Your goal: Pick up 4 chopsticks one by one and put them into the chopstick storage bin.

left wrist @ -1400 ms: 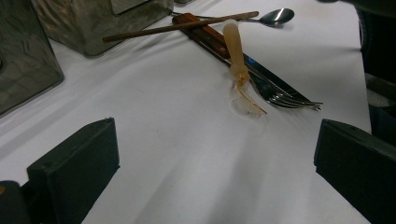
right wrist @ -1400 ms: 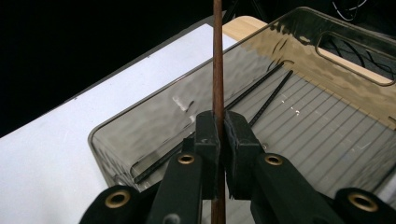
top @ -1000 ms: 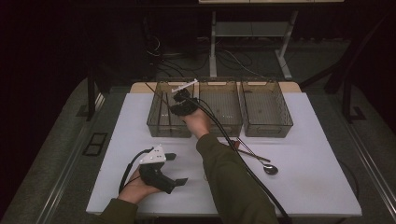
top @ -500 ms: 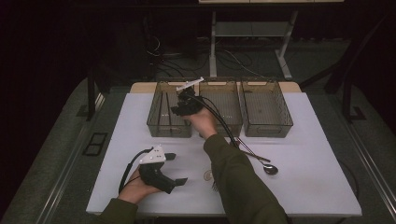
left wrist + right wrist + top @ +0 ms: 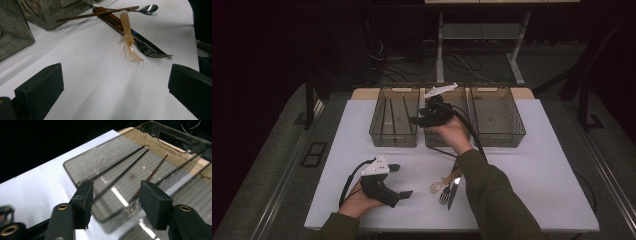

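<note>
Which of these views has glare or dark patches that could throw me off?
High view: surroundings beyond the white table are near black. Right gripper view: bright glare streaks on the clear bin, chopsticks still readable between the open jaws. Left gripper view: evenly lit, fork sharp, near jaws slightly soft.

Three bins (image 5: 394,142) stand wall to wall across the centre of the high view, closing any gap between them; bare table (image 5: 532,175) lies open at lower right; a cutlery cluster (image 5: 447,187) obstructs the lower centre; the left gripper (image 5: 399,181) occupies the lower left.
</note>
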